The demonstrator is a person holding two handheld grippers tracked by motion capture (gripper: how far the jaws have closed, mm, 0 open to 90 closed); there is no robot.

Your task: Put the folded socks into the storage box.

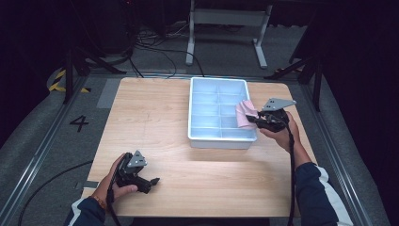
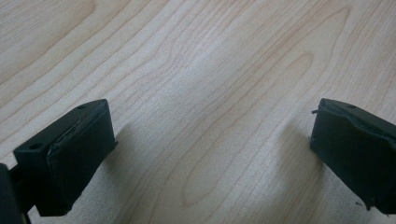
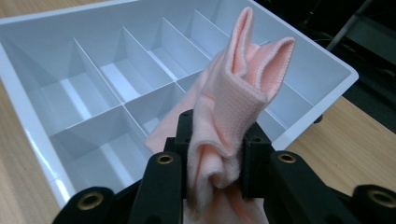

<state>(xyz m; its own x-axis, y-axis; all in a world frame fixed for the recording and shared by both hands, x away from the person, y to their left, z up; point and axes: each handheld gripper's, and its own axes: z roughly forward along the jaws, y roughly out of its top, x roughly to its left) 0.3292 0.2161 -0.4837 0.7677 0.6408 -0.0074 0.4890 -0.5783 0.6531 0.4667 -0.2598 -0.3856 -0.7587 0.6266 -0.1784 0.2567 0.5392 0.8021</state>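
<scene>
Two grippers are at work, one in each hand. Lowest in the high view, at lower left, the left gripper rests over bare wood, its jaws spread wide with nothing between them. Farther up at right, the right gripper has its jaws clamped tight on one pink cloth, bunched and folded, hanging at the right rim of one white divided tray; I count eight compartments. One light wooden table carries it all. Beyond, at the top of the frame, grey floor, black cables, a white metal stand, and a painted "4" at left.
</scene>
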